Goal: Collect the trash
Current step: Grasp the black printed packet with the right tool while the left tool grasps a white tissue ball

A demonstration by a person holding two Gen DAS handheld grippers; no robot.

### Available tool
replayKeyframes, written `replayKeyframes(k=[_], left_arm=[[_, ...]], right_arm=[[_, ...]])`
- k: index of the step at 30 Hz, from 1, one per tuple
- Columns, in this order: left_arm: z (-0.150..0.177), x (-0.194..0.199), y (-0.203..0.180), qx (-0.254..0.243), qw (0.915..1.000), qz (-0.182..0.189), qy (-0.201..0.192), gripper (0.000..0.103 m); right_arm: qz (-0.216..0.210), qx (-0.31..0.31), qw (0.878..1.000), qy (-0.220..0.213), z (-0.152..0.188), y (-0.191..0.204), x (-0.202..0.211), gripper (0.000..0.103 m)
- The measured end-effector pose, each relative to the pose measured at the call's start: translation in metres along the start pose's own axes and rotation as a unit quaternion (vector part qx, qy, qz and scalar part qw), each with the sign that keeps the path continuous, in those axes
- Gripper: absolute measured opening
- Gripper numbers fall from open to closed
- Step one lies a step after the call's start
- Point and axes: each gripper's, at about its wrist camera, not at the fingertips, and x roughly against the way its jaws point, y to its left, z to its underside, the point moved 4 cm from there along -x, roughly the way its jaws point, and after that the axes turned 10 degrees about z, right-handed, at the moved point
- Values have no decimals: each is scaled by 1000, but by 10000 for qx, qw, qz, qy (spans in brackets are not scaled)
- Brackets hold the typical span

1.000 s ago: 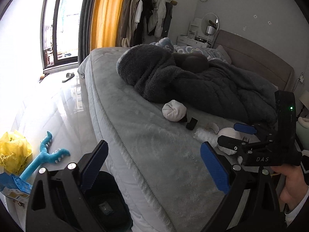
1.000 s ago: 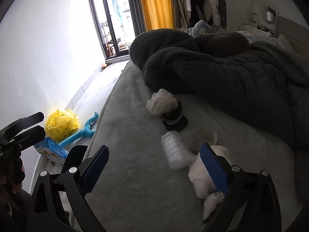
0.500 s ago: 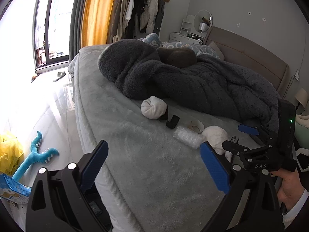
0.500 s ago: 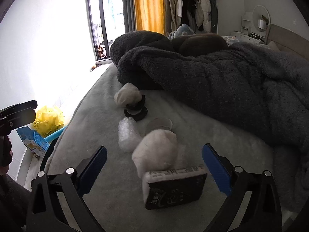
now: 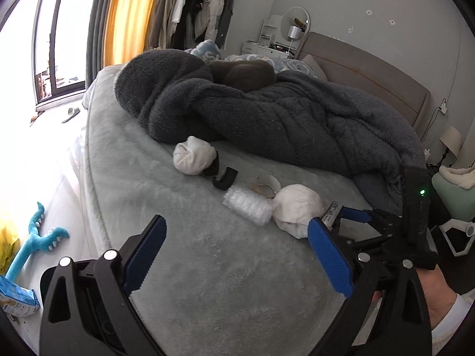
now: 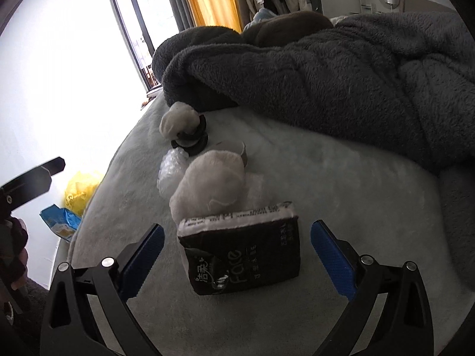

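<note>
Trash lies in a row on the grey bed [image 5: 207, 267]: a white wad [image 5: 194, 158], black curved pieces [image 5: 225, 178], a tape ring [image 5: 267, 184], a bubble-wrap roll [image 5: 248, 207], a second white wad [image 5: 297, 207] and a black tissue pack [image 6: 242, 255]. My right gripper [image 6: 237, 252] is open, its jaws on either side of the tissue pack, apart from it. It also shows in the left wrist view [image 5: 350, 219]. My left gripper [image 5: 237, 252] is open and empty above the bed's near edge.
A dark fleece blanket [image 5: 267, 112] is heaped behind the trash. On the floor at left are a blue toy [image 5: 32, 243], a yellow bag [image 6: 78, 190] and a blue packet [image 6: 59, 222]. A headboard [image 5: 371, 80] and a clothes rack [image 5: 196, 9] stand behind.
Both grippers have moved forward over the bed. The right gripper has closed in on the tissue pack, which now sits between its open jaws.
</note>
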Motion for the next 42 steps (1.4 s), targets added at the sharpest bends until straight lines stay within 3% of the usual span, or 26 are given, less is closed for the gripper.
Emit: replayKeyframes(k=[16, 17, 19, 32, 42], left_arm=[[3, -34, -19, 265, 9988, 354, 186, 96], [3, -36, -19, 296, 9987, 373, 195, 96], [5, -40, -21, 349, 9983, 415, 232, 95], [12, -65, -35, 508, 9971, 400, 400, 81], [22, -90, -59, 118, 9970, 380, 665, 66]], right_arm=[[-167, 98, 9998, 104, 13, -2, 1, 99], [-87, 108, 9998, 156, 14, -2, -1, 97], [-59, 103, 9996, 249, 18, -2, -4, 76], [-160, -148, 9998, 13, 20, -28, 12, 74], [-213, -228, 9991, -285, 26, -49, 40, 74]])
